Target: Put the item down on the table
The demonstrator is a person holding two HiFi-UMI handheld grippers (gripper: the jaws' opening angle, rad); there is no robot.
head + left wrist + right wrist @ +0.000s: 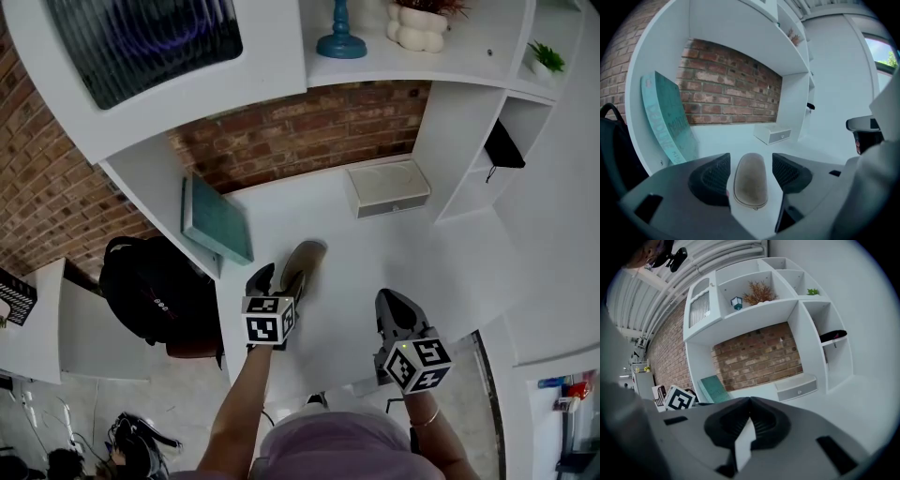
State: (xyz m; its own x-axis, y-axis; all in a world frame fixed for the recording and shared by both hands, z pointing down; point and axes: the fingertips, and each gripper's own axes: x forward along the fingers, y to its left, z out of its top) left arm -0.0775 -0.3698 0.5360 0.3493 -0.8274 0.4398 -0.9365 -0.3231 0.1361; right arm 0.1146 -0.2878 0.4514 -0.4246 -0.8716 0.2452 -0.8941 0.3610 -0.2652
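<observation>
Lying flat on the white worktop (375, 262), the brown case (750, 180) sits straight ahead of the left hand-held gripper (279, 279), in line with the gap between its jaws. The jaws stand apart, and a strip of worktop shows on each side of the case, so neither pad presses on it. From the left gripper view the case appears to rest on the surface on its own, with the gripper somewhat above and behind its near end; how far above cannot be told.

The case is an elongated oval. Its long axis runs almost along the line the left hand-held gripper points, with the rounded near end towards the jaws and the far end pointing away to the brick back wall. This is the relation that counts. The set-down looks done, so any withdrawal would go cleanly back along that same line, or upward. A sideways swing would likely bring a pad against one of the case's long flanks and push it askew.

The right hand-held gripper (396, 302) is off to the right of the left one and a little nearer the person. Its jaws are closed together with nothing between them, and it is well apart from the case. The left one is plainly the nearer.
</observation>
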